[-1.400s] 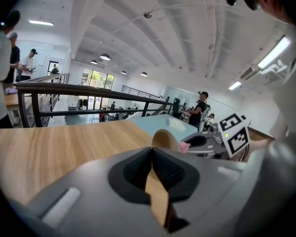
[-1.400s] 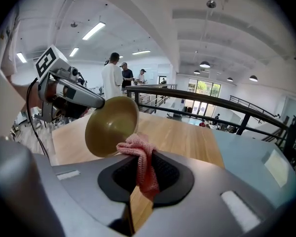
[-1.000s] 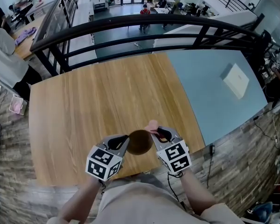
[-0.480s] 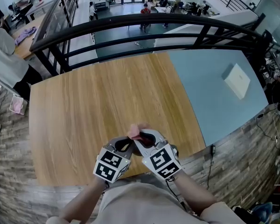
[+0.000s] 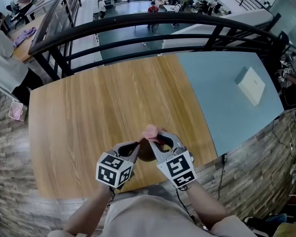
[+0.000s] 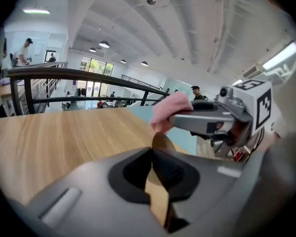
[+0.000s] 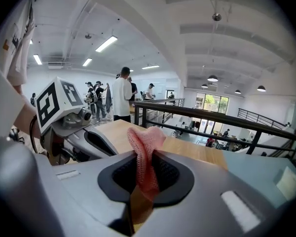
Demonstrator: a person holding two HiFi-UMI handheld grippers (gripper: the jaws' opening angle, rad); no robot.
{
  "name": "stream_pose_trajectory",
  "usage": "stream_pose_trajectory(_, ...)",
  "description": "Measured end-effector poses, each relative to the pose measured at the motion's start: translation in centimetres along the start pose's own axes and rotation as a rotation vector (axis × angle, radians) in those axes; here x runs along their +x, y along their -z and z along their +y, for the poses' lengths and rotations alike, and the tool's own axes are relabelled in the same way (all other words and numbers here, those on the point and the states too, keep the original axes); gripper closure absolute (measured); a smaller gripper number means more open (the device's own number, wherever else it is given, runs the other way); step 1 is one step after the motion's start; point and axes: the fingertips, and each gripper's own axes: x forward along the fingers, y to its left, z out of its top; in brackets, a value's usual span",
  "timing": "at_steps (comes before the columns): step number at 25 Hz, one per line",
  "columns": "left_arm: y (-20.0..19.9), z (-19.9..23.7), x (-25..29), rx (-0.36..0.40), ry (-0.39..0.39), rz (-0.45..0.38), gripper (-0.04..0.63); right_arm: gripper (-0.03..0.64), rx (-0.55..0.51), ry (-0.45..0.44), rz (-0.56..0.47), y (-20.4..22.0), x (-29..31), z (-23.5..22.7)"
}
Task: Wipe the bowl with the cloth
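Sliding in from the side, the right gripper [image 5: 159, 141] brings the pink cloth [image 5: 150, 131], pinched tight in its jaws, over the brown bowl [image 5: 146, 153]. The left gripper [image 5: 136, 147] squeezes the bowl's rim in its jaws near the table [image 5: 89, 112] edge. Wiping seems started.

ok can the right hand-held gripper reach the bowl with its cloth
Probably yes: the left hand-held gripper holds the bowl right beside the right hand-held gripper, whose cloth sits close to the rim, nothing between.

One bowl [image 5: 146, 153], one cloth [image 5: 150, 131], one table [image 5: 89, 112], one railing [image 5: 138, 21]. Two grippers: left gripper [image 5: 136, 146], right gripper [image 5: 156, 140].
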Motion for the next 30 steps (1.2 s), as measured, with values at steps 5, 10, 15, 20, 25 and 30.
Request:
stream_pose_trajectory(5,-1.0,2.3,0.7,-0.115,-0.001,-0.034,0.589,0.572,0.079,0.068,-0.009,0.8,0.4,-3.1)
stream_pose_trajectory(10,-1.8,4.9,1.7,-0.199,-0.016,-0.055,0.586,0.572,0.122,0.103,-0.019,1.1,1.1,-5.0)
stream_pose_trajectory(15,-1.9,7.5,2.8,-0.343,-0.015,-0.072,0.587,0.572,0.093,0.130,0.010,2.3,2.0,-5.7)
stream_pose_trajectory(20,-1.3,9.5,3.7,-0.424,-0.016,-0.071,0.584,0.572,0.142,0.123,0.018,3.5,2.8,-5.5)
stream_pose_trajectory(25,-1.1,11.1,4.7,-0.520,0.002,-0.088,0.584,0.572,0.211,0.113,0.021,5.0,3.6,-5.7)
stream_pose_trajectory(30,-0.1,12.9,6.2,-0.579,0.002,-0.092,0.584,0.572,0.222,0.099,0.036,6.4,4.9,-5.4)
